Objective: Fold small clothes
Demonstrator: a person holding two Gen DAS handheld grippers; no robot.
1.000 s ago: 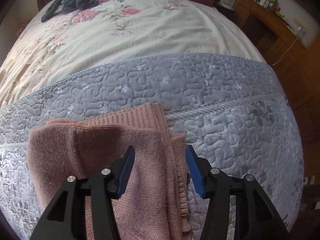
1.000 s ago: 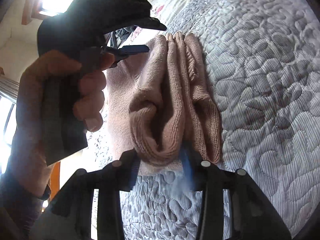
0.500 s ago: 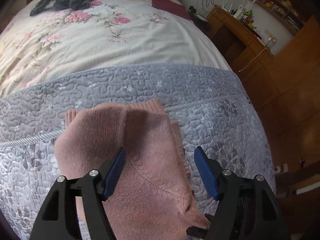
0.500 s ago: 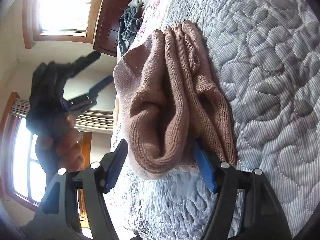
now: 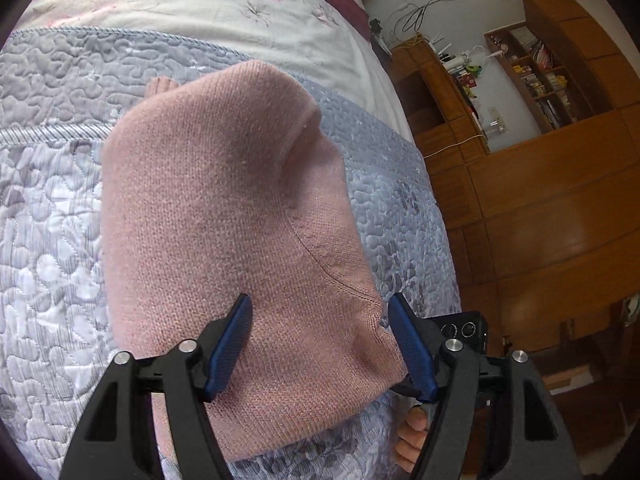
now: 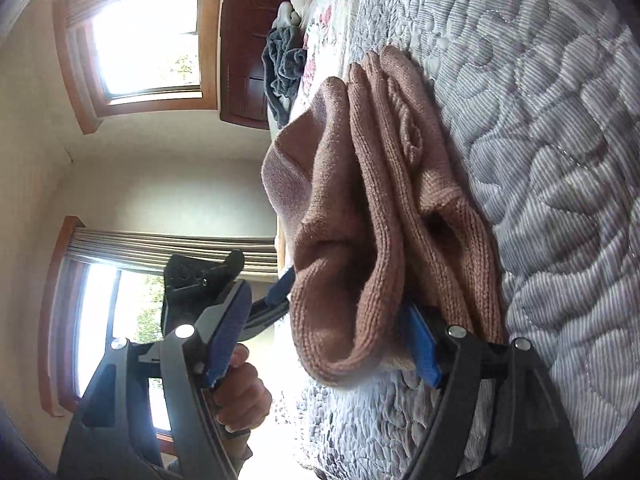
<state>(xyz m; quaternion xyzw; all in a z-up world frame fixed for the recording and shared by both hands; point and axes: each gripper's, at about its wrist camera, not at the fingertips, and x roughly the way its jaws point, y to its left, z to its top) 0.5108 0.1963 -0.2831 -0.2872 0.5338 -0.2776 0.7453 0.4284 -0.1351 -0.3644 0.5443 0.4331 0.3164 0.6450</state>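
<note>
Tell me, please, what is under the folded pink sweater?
The pink sweater lies on the grey-blue quilted bedspread, which shows all around it. Whether anything else is beneath cannot be seen; the knit covers that patch.

No legible text, labels or numbers anywhere

Folded pink knit garment [image 6: 384, 216] on grey quilt [image 6: 560, 120], right gripper [image 6: 324, 344] jaws apart
</note>
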